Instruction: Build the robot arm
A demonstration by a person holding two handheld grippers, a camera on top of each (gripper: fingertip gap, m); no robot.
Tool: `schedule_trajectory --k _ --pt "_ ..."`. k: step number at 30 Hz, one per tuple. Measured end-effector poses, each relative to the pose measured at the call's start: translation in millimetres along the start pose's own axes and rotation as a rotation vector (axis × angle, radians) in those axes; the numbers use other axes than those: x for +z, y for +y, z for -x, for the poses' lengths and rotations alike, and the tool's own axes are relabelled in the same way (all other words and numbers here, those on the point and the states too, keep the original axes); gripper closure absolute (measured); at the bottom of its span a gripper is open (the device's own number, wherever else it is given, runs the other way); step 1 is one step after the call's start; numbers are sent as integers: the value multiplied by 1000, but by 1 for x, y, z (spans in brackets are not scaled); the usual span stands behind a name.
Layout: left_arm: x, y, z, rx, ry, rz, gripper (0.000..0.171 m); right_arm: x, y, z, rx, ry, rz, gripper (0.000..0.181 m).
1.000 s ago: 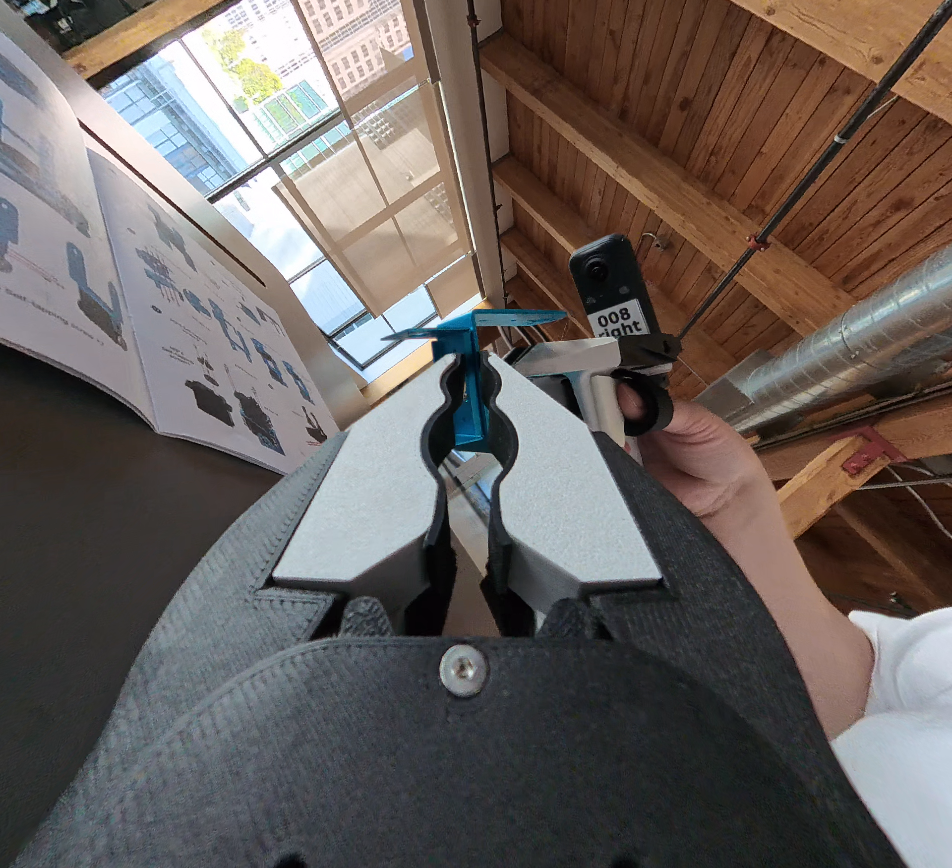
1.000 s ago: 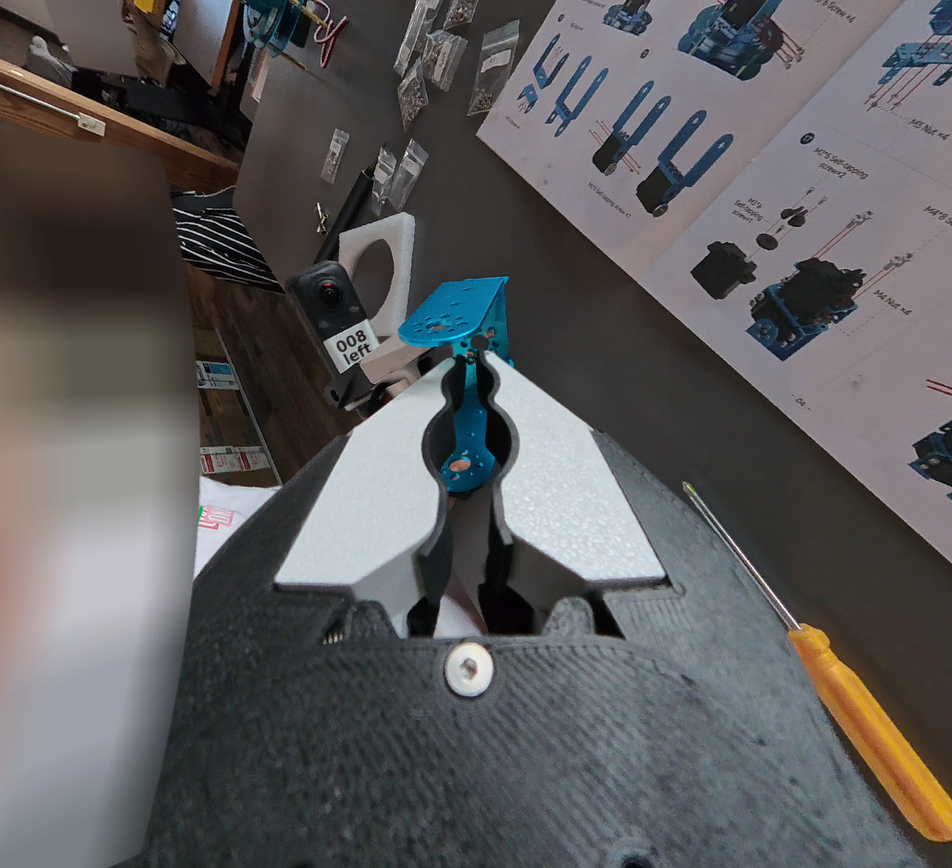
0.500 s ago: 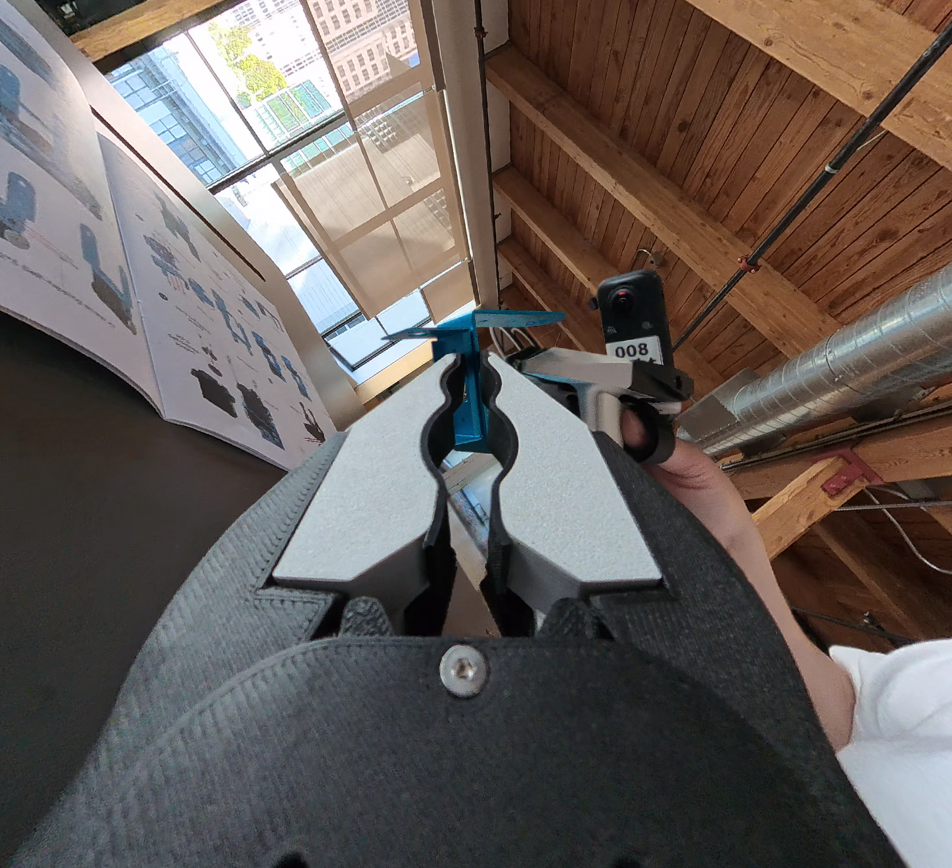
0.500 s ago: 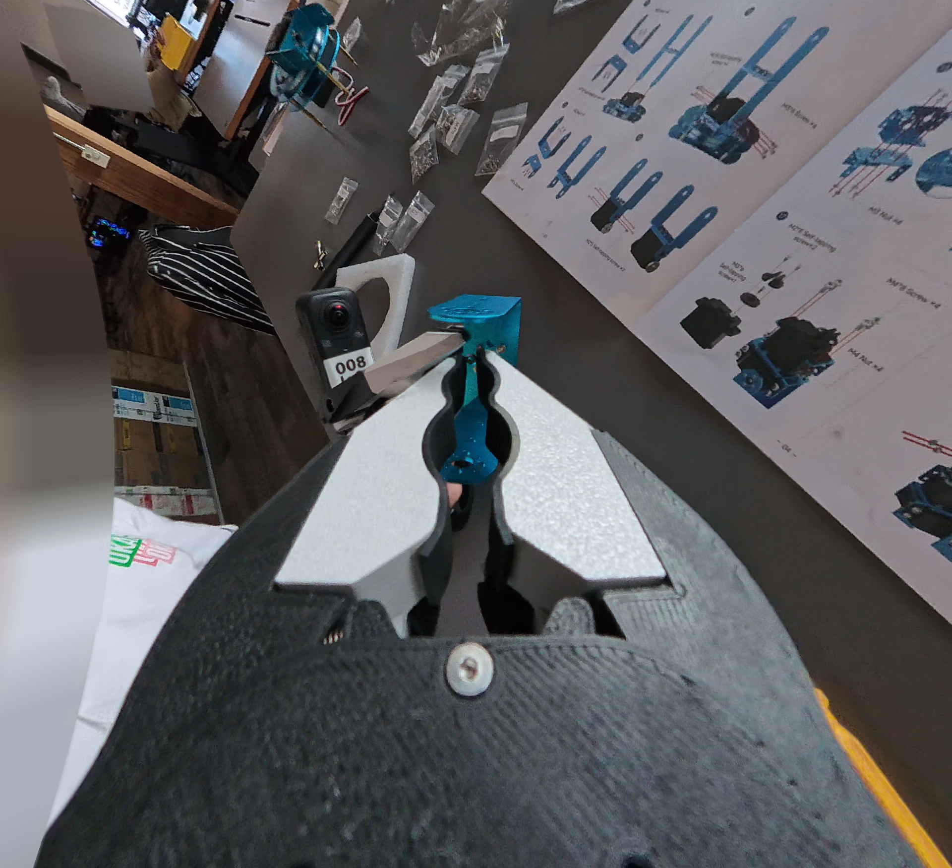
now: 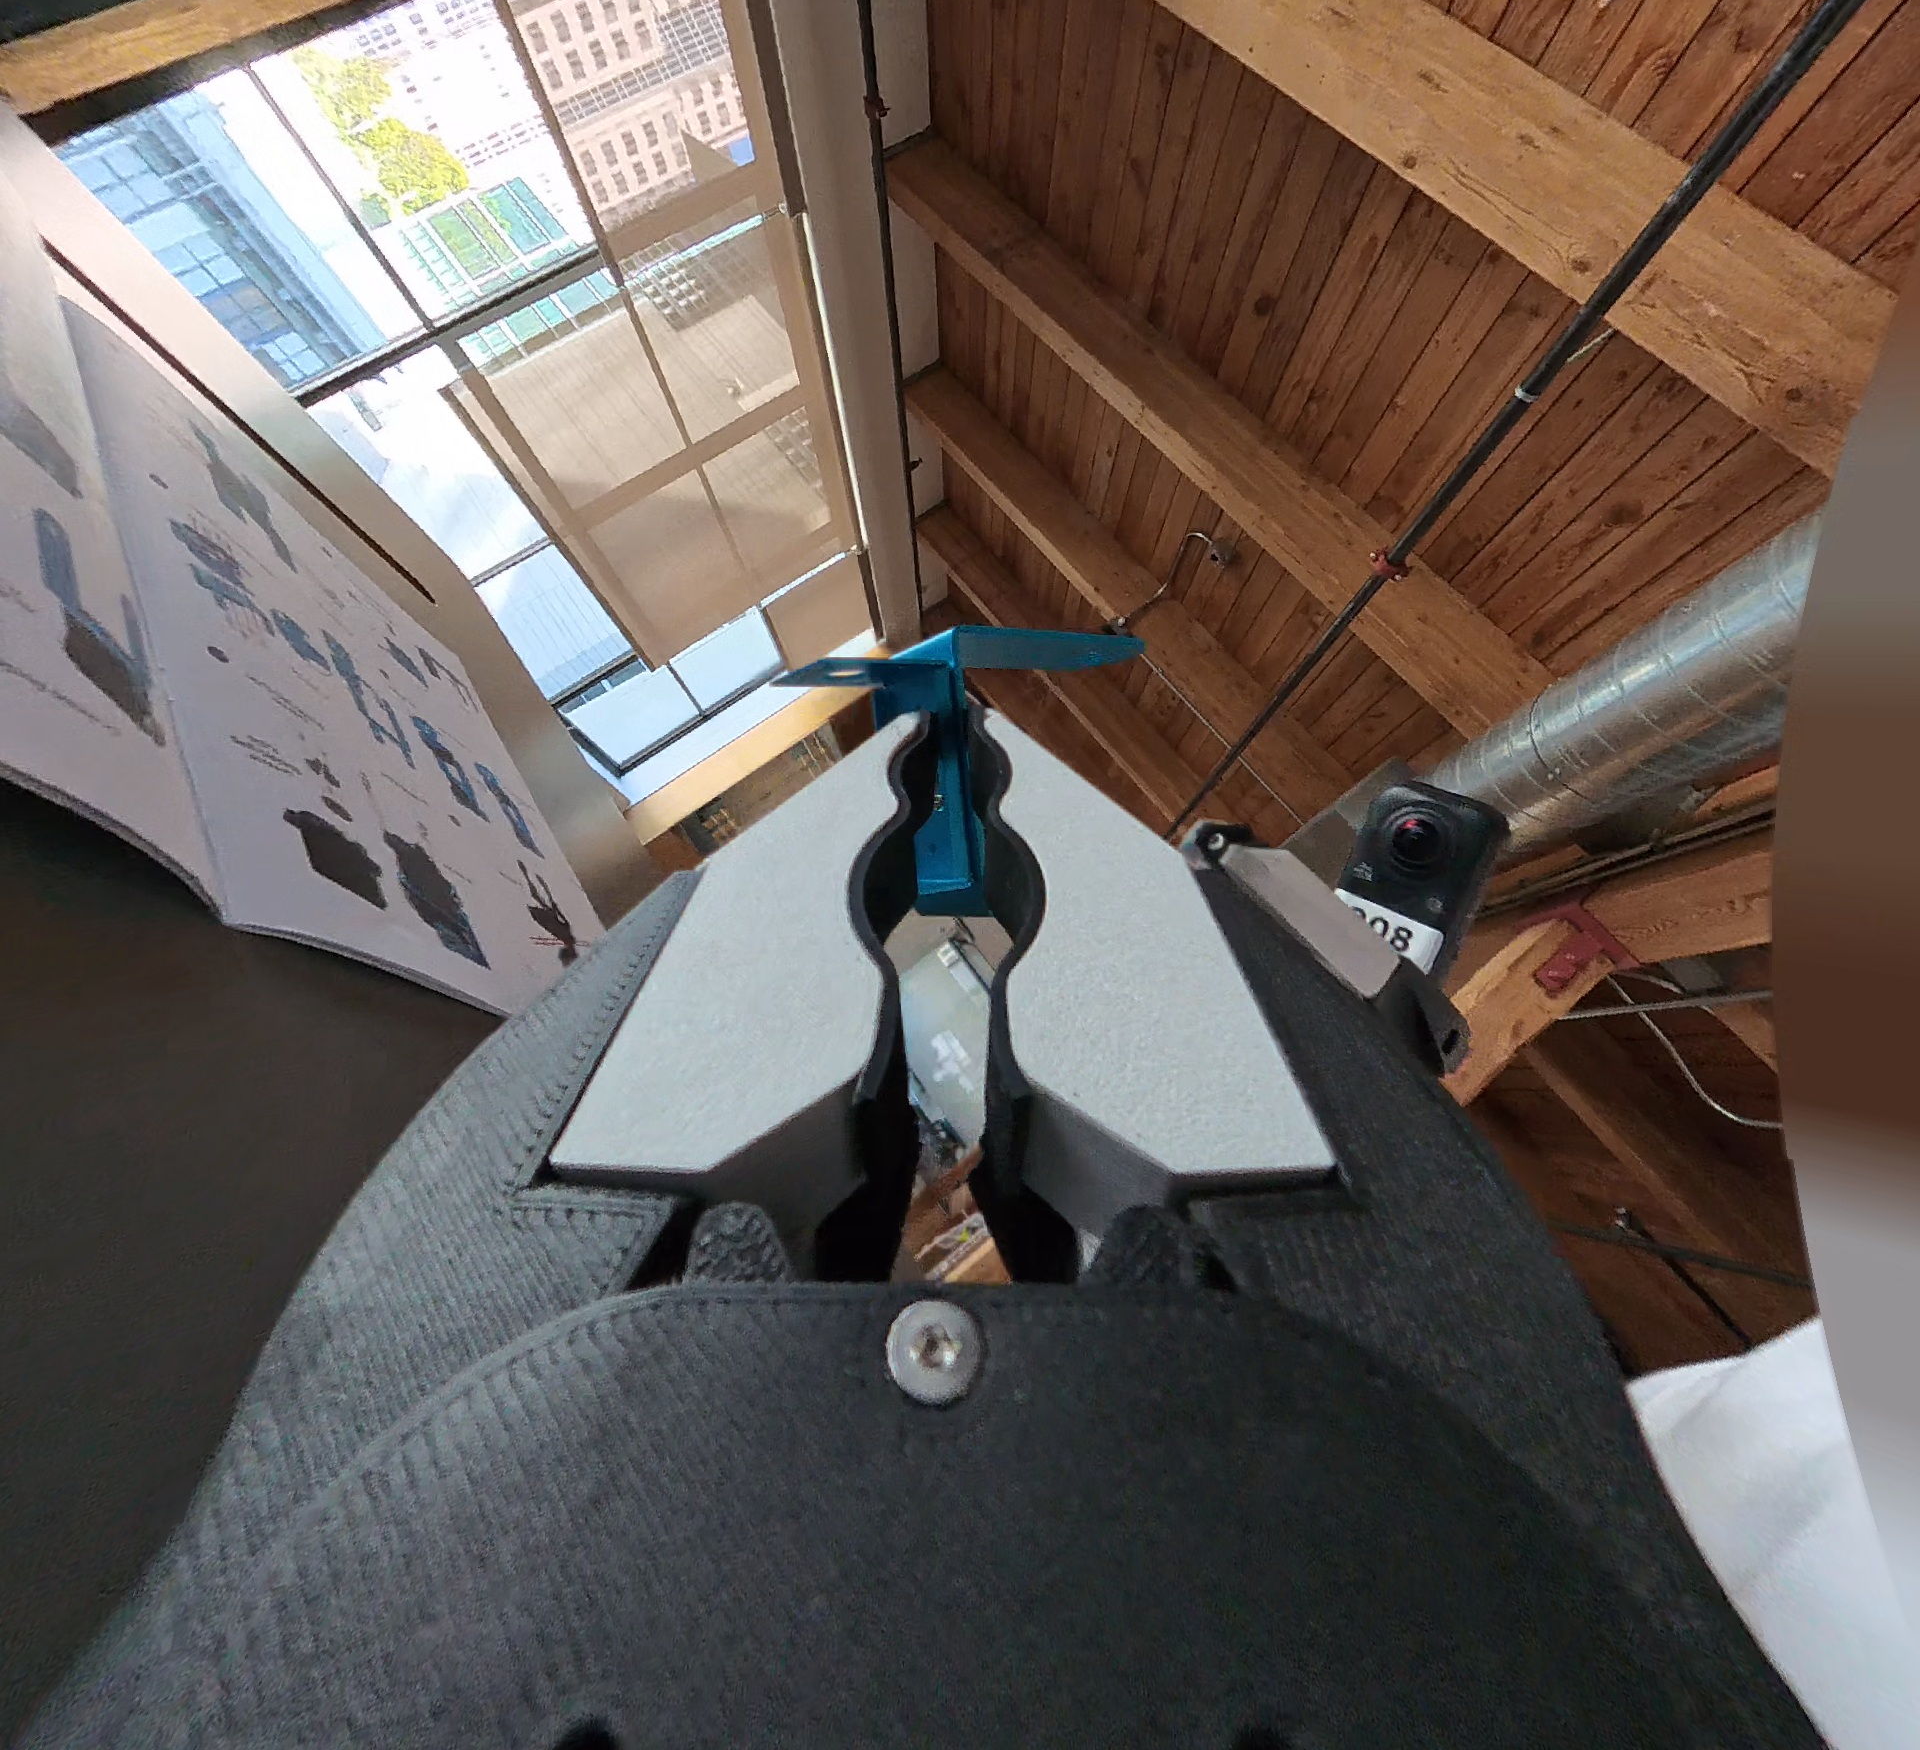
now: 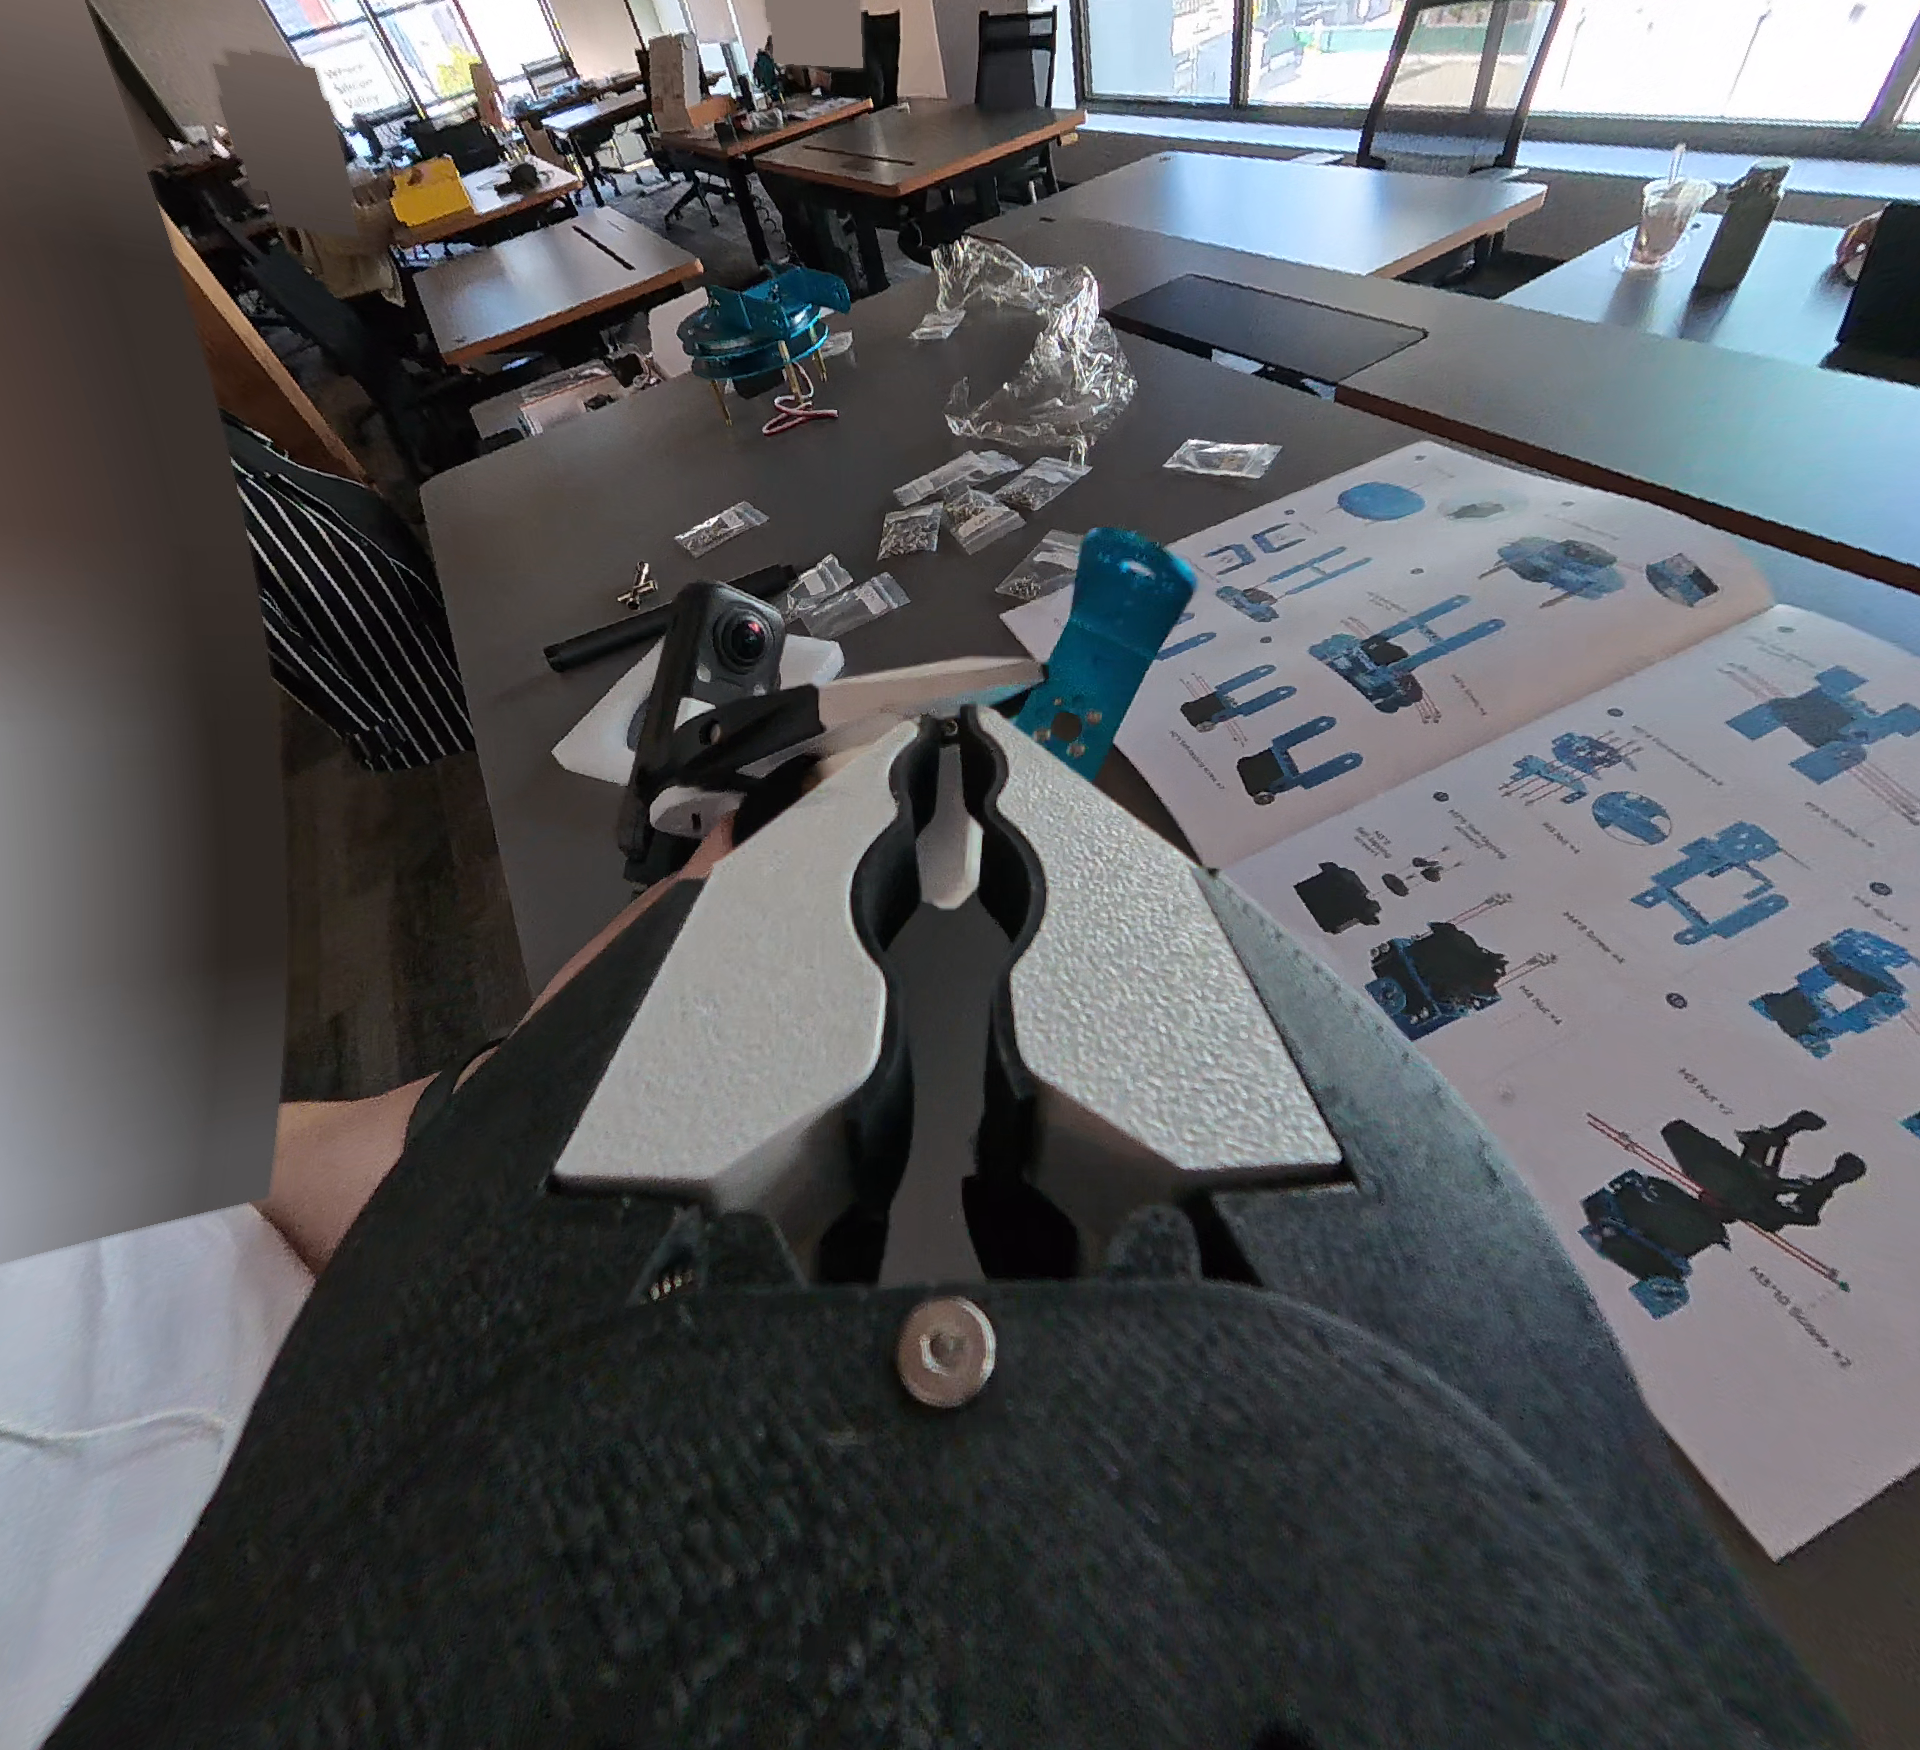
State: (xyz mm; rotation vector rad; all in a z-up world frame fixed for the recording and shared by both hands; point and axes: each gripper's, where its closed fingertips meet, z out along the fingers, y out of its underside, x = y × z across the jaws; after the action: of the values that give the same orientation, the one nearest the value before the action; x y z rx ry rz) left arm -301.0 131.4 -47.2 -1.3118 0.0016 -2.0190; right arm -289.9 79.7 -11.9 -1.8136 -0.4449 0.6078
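While raised above the counter [image 6: 644, 495], grips the bracket [image 5: 977, 656] in the left gripper [image 5: 945, 726], jaws clamped; holds the right gripper [image 6: 956, 724] just beside it, tips together, seemingly empty.

My left gripper [image 5: 948, 744] tilts up toward the ceiling, its jaws pinched tight near the tips. My right gripper [image 6: 954, 732] points level and forward, jaws drawn together at the tips, just beside the left one's fingers [image 6: 935, 677].
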Motion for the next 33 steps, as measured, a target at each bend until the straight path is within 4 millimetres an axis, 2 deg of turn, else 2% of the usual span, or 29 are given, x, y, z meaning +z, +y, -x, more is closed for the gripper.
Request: schedule_trajectory --k 3,6,10,16,21,27,29,30,33 --pt "-4 12 5 2 -51 41 167 -7 -3 -2 14 -27 -34 179" --pt "-16 28 22 10 -193 153 168 -13 17 -5 46 -38 2 179" --pt "-38 50 37 27 -385 376 167 -22 39 -12 123 -67 22 179" --pt "-74 62 46 79 -624 577 168 -30 44 -21 196 -136 -20 179" --pt "-92 75 52 89 -754 673 167 -37 45 -30 216 -190 -79 179" --pt "-96 74 53 110 -847 635 166 -42 52 -44 259 -241 -117 179" --pt "-97 80 52 35 -846 658 157 -42 54 -48 260 -251 -129 179" --pt "-99 83 51 -13 -849 668 143 -43 55 -50 260 -256 -134 179" --pt "-103 81 48 -124 -835 683 142 -45 55 -56 270 -266 -154 179"
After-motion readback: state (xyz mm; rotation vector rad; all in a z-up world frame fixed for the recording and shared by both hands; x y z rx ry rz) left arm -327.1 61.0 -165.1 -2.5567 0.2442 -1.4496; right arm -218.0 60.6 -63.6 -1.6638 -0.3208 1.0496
